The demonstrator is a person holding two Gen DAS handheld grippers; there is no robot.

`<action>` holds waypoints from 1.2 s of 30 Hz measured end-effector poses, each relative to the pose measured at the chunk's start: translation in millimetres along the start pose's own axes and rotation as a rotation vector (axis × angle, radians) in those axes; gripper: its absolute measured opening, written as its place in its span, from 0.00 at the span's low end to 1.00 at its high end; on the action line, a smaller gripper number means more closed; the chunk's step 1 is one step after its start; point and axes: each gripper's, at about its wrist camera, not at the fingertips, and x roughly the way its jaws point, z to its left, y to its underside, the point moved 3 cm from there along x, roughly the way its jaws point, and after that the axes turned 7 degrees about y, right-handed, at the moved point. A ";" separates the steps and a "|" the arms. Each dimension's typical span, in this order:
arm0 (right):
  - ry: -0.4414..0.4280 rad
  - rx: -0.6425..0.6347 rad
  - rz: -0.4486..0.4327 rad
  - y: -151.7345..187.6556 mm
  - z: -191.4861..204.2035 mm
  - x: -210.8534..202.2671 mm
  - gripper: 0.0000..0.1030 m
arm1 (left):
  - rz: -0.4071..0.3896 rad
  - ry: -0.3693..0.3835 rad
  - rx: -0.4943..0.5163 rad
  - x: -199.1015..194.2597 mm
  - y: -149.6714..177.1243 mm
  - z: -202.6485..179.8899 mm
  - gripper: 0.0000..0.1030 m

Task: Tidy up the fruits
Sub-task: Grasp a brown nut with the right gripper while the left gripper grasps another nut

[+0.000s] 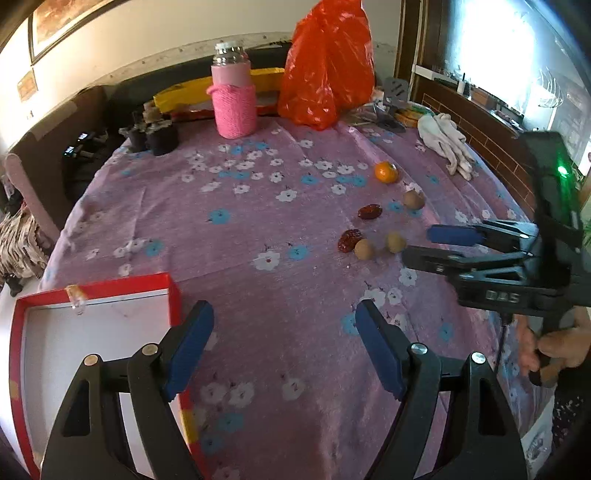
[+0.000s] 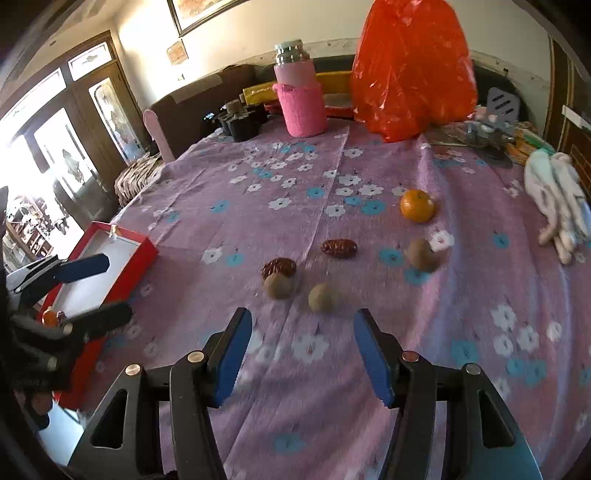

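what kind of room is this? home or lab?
Likely a home living room: a table under a floral tablecloth, a dark sofa behind it, a framed picture on the wall, and glazed wooden doors. Household clutter, no lab gear.

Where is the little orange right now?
The orange sits on the purple flowered tablecloth, toward the right in both views. It is the fruit farthest from the tools, with a brown round fruit just in front and white gloves to its right.
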 end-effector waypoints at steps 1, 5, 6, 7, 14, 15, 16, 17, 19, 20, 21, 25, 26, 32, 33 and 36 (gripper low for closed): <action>0.004 -0.005 0.008 -1.4 0.8 4.8 0.55 | 0.005 0.003 0.000 4.0 -1.0 0.1 0.77; 0.033 -0.040 0.047 -6.7 4.1 28.1 0.44 | 0.021 0.027 0.008 15.5 -2.6 -2.2 0.77; 0.046 -0.049 0.052 -6.9 4.5 32.2 0.44 | 0.027 0.030 0.012 17.9 -2.5 -3.1 0.77; 0.054 -0.056 0.057 -6.6 4.8 36.2 0.44 | 0.029 0.032 0.013 19.3 -2.6 -4.0 0.77; 0.083 -0.088 0.033 -5.5 -1.3 43.1 0.23 | 0.033 0.070 0.003 30.7 -12.7 -16.4 0.77; 0.054 -0.068 0.028 -5.0 -5.6 41.1 0.23 | 0.032 0.068 0.005 34.5 -16.2 -20.5 0.77; 0.040 -0.044 0.020 -5.8 -11.2 38.9 0.23 | 0.033 0.068 0.010 38.2 -18.7 -24.2 0.77; 0.039 -0.023 0.007 -6.6 -16.8 36.6 0.23 | 0.035 0.069 0.014 42.2 -20.6 -28.3 0.77; 0.009 0.037 -0.015 -7.9 -32.1 31.3 0.23 | 0.046 0.083 0.018 52.7 -24.7 -38.5 0.77; -0.033 0.084 -0.024 -9.3 -41.7 28.2 0.23 | 0.051 0.093 0.021 57.5 -26.6 -43.5 0.77; -0.067 0.122 -0.034 -10.1 -50.2 25.2 0.23 | 0.050 0.099 0.022 62.5 -29.0 -48.3 0.77; -0.129 0.251 -0.074 -10.9 -84.4 13.9 0.23 | 0.042 0.062 0.003 77.4 -37.4 -55.0 0.77; -0.139 0.270 -0.080 -11.1 -89.3 11.8 0.23 | 0.041 0.054 -0.012 80.2 -38.8 -54.5 0.76; -0.178 0.321 -0.100 -13.5 -98.9 3.3 0.23 | 0.057 0.026 -0.064 96.6 -40.2 -55.0 0.50; -0.180 0.318 -0.104 -14.1 -97.8 1.8 0.23 | 0.060 0.021 -0.064 99.0 -39.9 -56.0 0.47; -0.194 0.323 -0.110 -13.4 -96.9 -0.2 0.23 | 0.065 0.028 -0.070 102.8 -40.3 -58.0 0.40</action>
